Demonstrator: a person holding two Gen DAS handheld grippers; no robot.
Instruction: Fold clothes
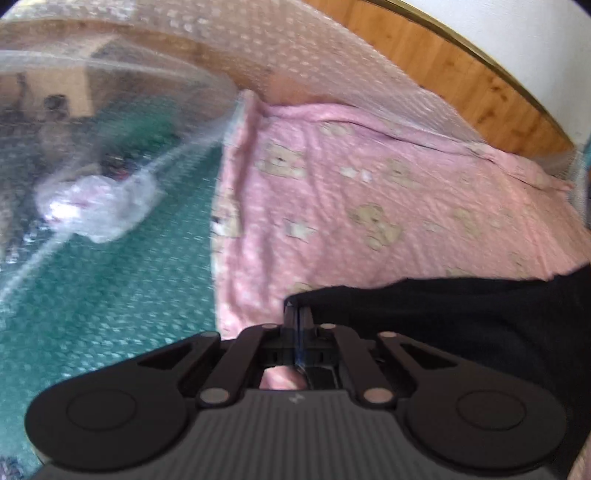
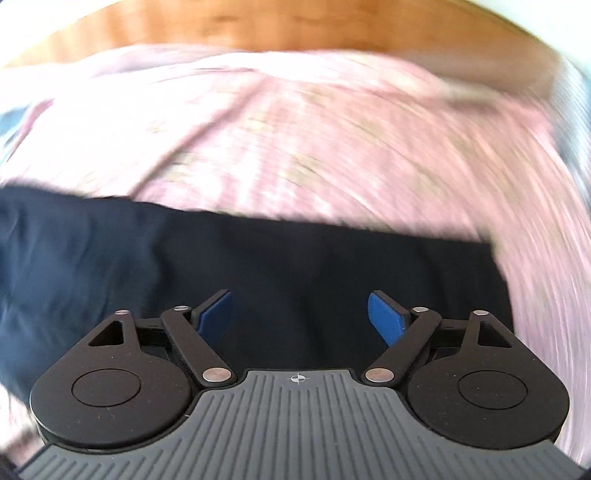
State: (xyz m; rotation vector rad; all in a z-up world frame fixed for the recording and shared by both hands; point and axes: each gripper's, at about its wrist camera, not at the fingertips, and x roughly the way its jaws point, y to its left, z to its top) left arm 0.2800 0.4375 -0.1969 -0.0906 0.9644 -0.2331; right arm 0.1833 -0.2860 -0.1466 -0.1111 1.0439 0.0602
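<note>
A dark navy garment [image 1: 461,321] lies on a pink bedsheet with bear prints [image 1: 351,206]. My left gripper [image 1: 297,314] is shut on the garment's left corner edge. In the right wrist view the garment [image 2: 277,266] spreads flat across the pink sheet [image 2: 295,129]. My right gripper [image 2: 300,314] is open, its blue pads [image 2: 386,317] wide apart just above the dark cloth, holding nothing. The right wrist view is motion-blurred.
A sheet of clear bubble wrap [image 1: 122,122] hangs at the left over a green floor covering [image 1: 110,295]. A wooden headboard [image 1: 461,70] runs along the far side of the bed, also in the right wrist view [image 2: 258,26].
</note>
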